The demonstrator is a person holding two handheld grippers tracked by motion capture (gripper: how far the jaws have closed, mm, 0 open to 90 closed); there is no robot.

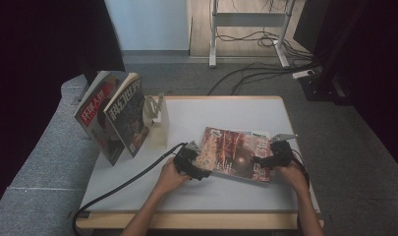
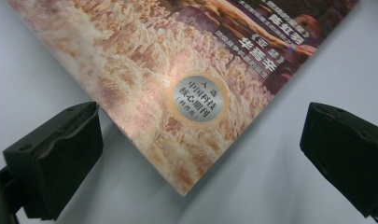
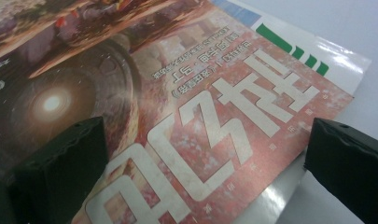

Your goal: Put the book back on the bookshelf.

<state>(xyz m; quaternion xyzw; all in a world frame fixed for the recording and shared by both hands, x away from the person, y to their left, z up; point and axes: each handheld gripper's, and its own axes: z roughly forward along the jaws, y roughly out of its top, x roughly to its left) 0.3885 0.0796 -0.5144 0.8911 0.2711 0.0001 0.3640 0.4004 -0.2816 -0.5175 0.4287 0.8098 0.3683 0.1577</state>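
Two forearms enter from the bottom edge, each hand holding a gripper.

The left gripper sits at lower centre, its jaws wide apart; the right gripper sits at lower right of centre, its jaws also spread.

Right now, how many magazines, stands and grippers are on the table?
Magazines: 4, two upright, two stacked flat
Stand: 1
Grippers: 2, left, right
Total: 7

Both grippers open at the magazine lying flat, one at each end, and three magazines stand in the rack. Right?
Not quite: the rack holds two standing magazines, as the high view shows. Left gripper and right gripper are open at the flat magazine.
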